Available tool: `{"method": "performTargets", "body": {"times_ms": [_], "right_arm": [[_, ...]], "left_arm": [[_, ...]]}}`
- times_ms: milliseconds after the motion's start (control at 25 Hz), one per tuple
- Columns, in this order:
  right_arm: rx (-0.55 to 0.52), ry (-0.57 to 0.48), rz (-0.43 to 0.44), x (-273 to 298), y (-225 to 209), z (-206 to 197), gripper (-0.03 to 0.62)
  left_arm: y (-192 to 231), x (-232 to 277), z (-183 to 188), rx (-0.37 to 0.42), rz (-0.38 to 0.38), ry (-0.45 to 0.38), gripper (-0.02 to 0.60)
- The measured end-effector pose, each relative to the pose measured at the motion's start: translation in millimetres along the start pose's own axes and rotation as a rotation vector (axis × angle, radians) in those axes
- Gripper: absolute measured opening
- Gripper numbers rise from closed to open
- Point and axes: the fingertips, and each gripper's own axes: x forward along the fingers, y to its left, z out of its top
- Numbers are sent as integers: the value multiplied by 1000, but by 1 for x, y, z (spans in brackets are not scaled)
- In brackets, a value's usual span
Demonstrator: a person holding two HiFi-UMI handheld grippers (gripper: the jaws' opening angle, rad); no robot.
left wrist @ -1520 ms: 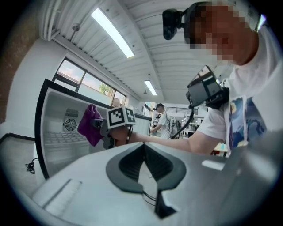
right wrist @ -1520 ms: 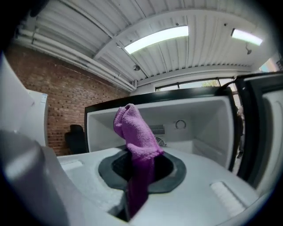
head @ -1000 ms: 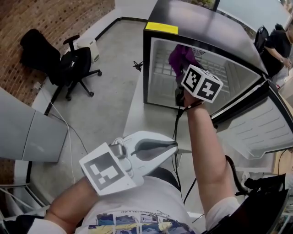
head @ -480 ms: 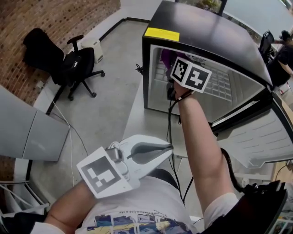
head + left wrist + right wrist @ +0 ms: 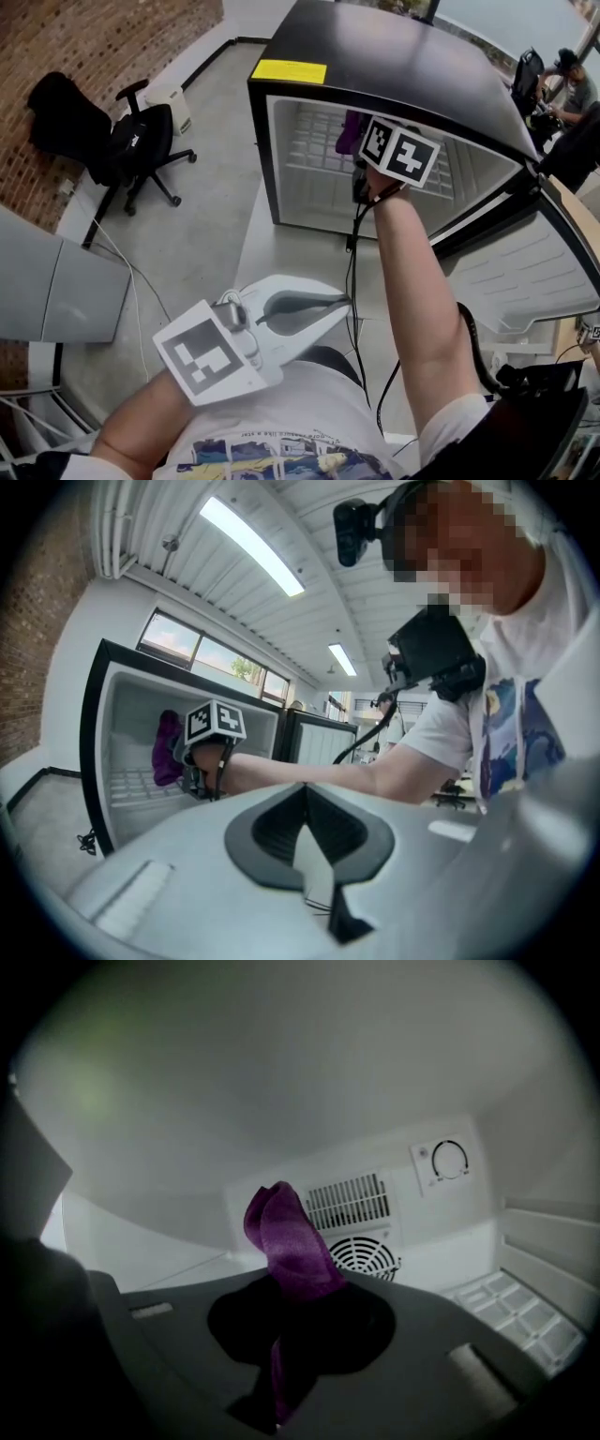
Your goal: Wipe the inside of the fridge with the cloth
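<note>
right gripper [image 5: 281, 1354] clamped on purple cloth [image 5: 291, 1237], inside mini fridge [image 5: 394, 66], cloth up near vent grille [image 5: 343, 1201], wall contact unclear | left gripper [image 5: 345, 305] jaws together, empty, outside | wipe looks mid-pass; wire shelf [image 5: 314, 150] and walls probably left

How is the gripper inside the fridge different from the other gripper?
The right gripper reaches inside the fridge; the left gripper is outside it, well back from the opening. The right gripper is clamped on the purple cloth; the left gripper holds nothing. Both have their jaws closed.
</note>
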Motion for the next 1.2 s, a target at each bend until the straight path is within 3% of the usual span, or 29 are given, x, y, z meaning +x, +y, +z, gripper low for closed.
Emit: {"method": "performTargets", "body": {"times_ms": [520, 800, 1040, 1200], "right_arm": [[-19, -9, -239, -50, -108, 15, 54], [-54, 2, -323, -70, -136, 18, 54], [-96, -6, -349, -79, -135, 22, 52], [-110, -27, -282, -84, -108, 30, 54]], "left_arm": [[-15, 36, 6, 3, -113, 11, 5], [-21, 51, 7, 5, -155, 11, 6], [-20, 50, 8, 1, -164, 2, 6], [-18, 42, 6, -7, -158, 1, 6]]}}
